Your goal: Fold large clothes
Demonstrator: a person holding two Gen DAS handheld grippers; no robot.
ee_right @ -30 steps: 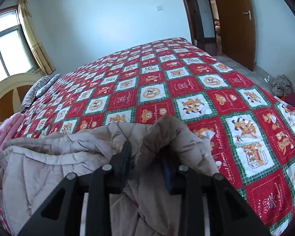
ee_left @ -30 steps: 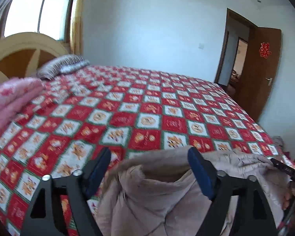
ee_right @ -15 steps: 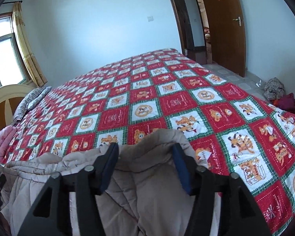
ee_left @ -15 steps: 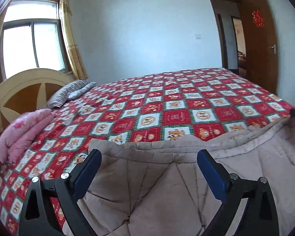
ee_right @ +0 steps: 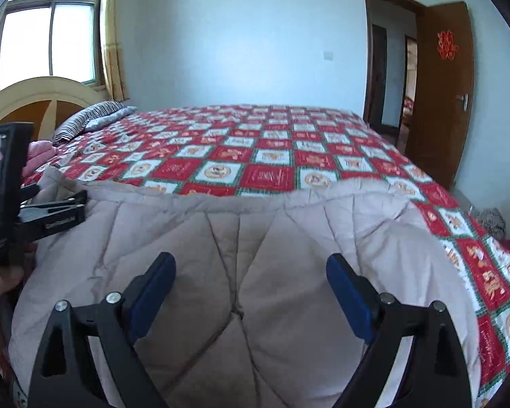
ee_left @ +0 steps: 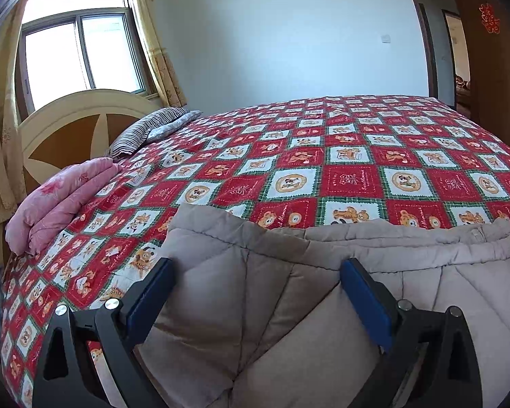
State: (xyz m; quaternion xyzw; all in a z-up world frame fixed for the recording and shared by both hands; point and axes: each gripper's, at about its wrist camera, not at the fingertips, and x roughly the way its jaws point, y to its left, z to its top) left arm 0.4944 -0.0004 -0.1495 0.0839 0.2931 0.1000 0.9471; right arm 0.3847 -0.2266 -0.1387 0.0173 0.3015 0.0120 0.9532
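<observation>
A: Where do we stand with the beige quilted coat [ee_left: 289, 306]?

B: We have it lying on the near edge of the bed, on the red checked bedspread [ee_left: 323, 170], with its far edge running fairly straight across. It looks spread out, maybe doubled over once; we cannot tell how many layers lie there.

A: And our grippers?

B: Our left gripper [ee_left: 255, 292] has its jaws wide apart above the coat's left part, clamped on nothing. Our right gripper [ee_right: 251, 289] is the same, jaws spread over the middle of the padding, nothing between the pads.

A: So what is left?

B: We judge the folding only begun. The coat [ee_right: 255, 238] is still wide, so we reckon it needs more folds to become a compact bundle like the pink folded quilt [ee_left: 61, 197] by the headboard. We need a fresh grip on an edge first
</observation>
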